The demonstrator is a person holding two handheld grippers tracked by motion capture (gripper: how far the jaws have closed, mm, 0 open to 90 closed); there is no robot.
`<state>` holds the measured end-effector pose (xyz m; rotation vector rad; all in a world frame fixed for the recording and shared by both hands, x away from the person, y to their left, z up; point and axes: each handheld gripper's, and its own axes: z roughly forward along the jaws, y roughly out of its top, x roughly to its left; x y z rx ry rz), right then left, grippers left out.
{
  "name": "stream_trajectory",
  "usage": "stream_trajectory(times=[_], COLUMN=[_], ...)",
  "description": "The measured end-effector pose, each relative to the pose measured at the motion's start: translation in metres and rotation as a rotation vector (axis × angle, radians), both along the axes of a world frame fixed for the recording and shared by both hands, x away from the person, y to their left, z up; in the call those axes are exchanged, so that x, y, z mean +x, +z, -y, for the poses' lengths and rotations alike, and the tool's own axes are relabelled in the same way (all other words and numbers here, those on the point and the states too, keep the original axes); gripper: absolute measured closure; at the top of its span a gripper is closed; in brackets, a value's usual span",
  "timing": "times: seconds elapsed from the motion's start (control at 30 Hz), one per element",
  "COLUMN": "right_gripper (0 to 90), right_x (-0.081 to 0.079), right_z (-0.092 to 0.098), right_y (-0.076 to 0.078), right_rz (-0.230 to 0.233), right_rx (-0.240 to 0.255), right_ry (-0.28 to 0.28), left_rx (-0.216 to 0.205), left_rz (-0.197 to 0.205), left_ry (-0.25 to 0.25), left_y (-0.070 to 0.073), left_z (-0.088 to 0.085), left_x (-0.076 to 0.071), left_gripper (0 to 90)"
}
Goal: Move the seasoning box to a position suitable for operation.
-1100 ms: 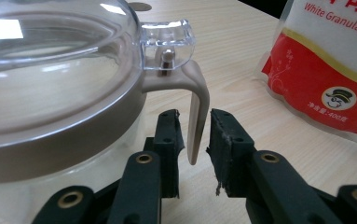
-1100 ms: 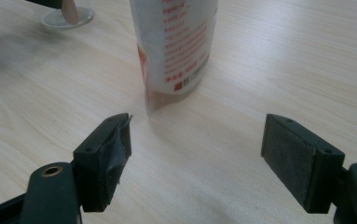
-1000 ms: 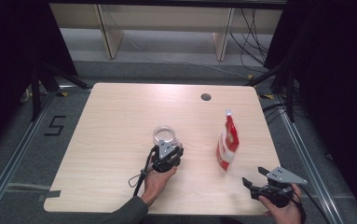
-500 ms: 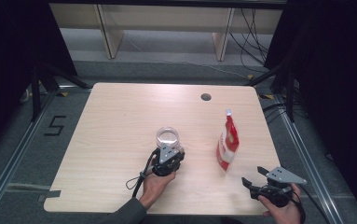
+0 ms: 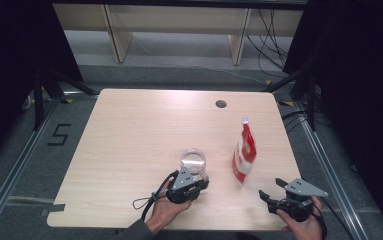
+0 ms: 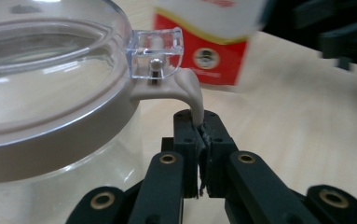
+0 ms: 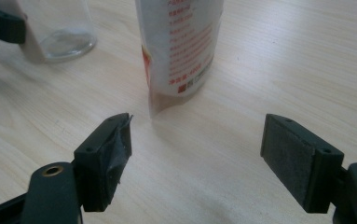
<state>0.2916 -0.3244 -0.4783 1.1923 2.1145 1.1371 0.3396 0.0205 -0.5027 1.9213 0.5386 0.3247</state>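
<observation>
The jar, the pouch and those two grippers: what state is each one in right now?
Jar: upright on the table, clear lid on, looks empty.
Jar handle: pinched between the left gripper's jaws.
Pouch: standing upright, cap on top, untouched.
Left gripper: shut on the jar handle.
Right gripper: open, empty, pointing at the pouch and short of it.

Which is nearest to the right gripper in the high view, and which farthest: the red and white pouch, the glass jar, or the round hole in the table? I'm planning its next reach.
From the right gripper:
1. Red and white pouch, standing just ahead to its left.
2. Glass jar, farther left, at the left gripper.
3. Round hole, near the table's far edge.
</observation>
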Motion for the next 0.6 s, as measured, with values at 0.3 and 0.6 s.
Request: stream_trajectory(times=[0.3, 0.6], right_gripper=[25.3, 25.3], right_x=[-0.001, 0.000], right_z=[-0.002, -0.001], right_y=[0.000, -0.001], right_rz=[-0.017, -0.008], right_rx=[0.003, 0.000], right_ry=[0.003, 0.005], left_rx=[-0.030, -0.020], left_rz=[-0.087, -0.101], left_ry=[-0.101, -0.134], left_y=[-0.004, -0.001], left_z=[0.008, -0.010], left_x=[-0.029, -0.028], left_gripper=[86.1, 84.4])
